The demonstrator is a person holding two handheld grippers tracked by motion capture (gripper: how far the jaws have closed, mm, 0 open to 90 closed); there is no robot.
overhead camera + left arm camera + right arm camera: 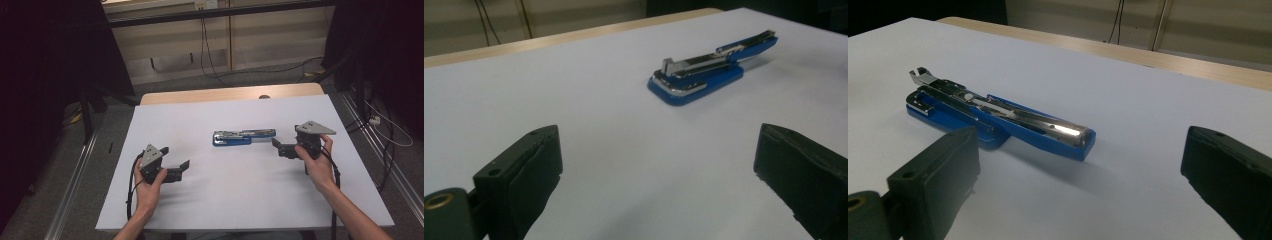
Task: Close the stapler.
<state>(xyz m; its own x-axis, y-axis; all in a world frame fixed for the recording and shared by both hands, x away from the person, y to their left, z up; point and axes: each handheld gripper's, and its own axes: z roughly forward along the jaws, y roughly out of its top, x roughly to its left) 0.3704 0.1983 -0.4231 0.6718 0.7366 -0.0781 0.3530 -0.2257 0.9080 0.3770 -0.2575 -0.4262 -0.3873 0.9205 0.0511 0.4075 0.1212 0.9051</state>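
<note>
both hand-held grippers, left (176, 164) and right (278, 146), gape empty beside stapler (243, 136).

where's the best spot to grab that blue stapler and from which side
Grip the stapler across its narrow width at the right-hand end, where the blue arm lies folded out flat. The right gripper, open and close by, could come in from the right, jaws straddling the long sides. The bare metal magazine looks slippery, so closing on the blue plastic edges seems safer.

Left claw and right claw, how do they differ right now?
The left claw sits nearer the person, well short of the stapler; the right claw sits farther up the table, close beside the stapler's end. Both are open and hold nothing.
</note>
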